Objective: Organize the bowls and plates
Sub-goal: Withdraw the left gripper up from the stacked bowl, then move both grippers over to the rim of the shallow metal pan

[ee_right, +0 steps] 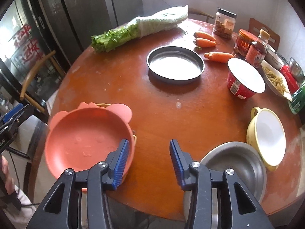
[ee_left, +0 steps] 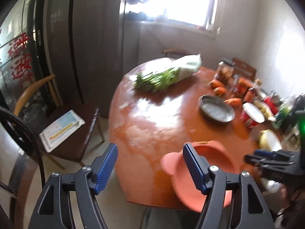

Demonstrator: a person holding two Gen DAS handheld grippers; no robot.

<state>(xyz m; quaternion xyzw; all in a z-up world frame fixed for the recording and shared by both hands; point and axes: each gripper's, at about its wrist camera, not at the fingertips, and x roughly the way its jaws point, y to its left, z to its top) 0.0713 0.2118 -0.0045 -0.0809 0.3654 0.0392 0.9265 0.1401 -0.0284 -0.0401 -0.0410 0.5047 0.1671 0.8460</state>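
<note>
Bowls and plates sit scattered on the round wooden table (ee_right: 171, 114). Pink bowl (ee_right: 87, 141) with ear-shaped handles rests at the near left edge, partly overhanging the rim; a yellowish edge shows beneath it, so it probably sits nested on another dish, though that cannot be confirmed. Steel bowl (ee_right: 236, 169) lies at the near right edge, touching the yellow bowl (ee_right: 266, 133) behind it. Steel plate (ee_right: 175, 64) stands alone near the table centre, well apart from the rest.

Right gripper (ee_right: 148, 164): jaws apart, nothing between them. Its left finger hangs over the pink bowl's right rim; no pad presses on it. Left gripper (ee_left: 150, 168): jaws wide apart, empty, with the pink bowl under its right finger, no grip seen. Left-wrist view is motion-blurred.

Judgement: both empty grippers flanking the pink bowl suit a bowl just set down, or one about to be taken by opposite rims. Stacking seems to collect at the near edge, within easy reach of the person.

Clutter at the far right, namely carrots (ee_right: 205, 42), jars, a bottle and a red cup (ee_right: 244, 82), narrows the approach to the dishes there. Leafy greens (ee_right: 137, 30) lie at the far edge, clear of the work.
</note>
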